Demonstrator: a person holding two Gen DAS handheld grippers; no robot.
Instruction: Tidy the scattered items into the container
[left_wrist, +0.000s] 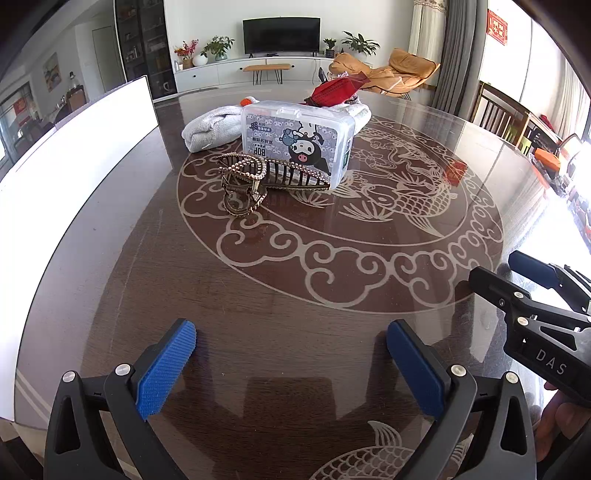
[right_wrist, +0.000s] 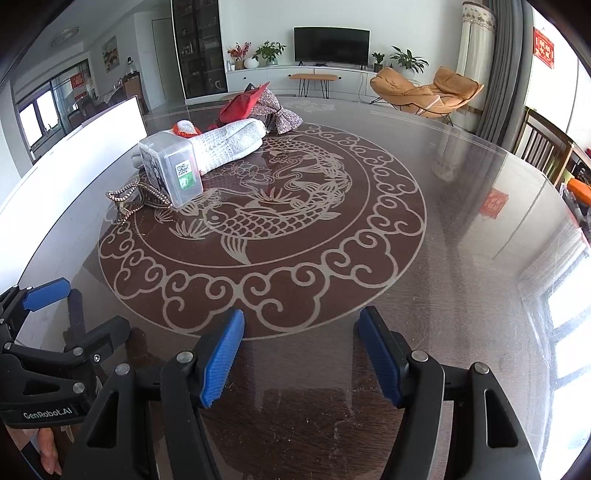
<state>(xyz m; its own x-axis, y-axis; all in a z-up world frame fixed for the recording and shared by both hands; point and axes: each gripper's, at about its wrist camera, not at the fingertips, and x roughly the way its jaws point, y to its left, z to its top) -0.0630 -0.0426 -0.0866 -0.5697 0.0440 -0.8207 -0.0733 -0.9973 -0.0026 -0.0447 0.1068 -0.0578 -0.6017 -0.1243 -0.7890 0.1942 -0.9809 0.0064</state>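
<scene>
Between the spread, empty jaws of the left gripper (left_wrist: 291, 363) and right gripper (right_wrist: 301, 356) lies bare table (right_wrist: 461, 229). Farther out, the hair claw (left_wrist: 258, 177) rests against the clear plastic box (left_wrist: 297, 142). Likely light, stiff and snag-prone, it seems best pinched across its spine, not its beaded teeth.

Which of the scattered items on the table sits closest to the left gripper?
The rhinestone hair claw clip, lying in front of the clear plastic box. The white towel and red pouch sit farther back.
</scene>
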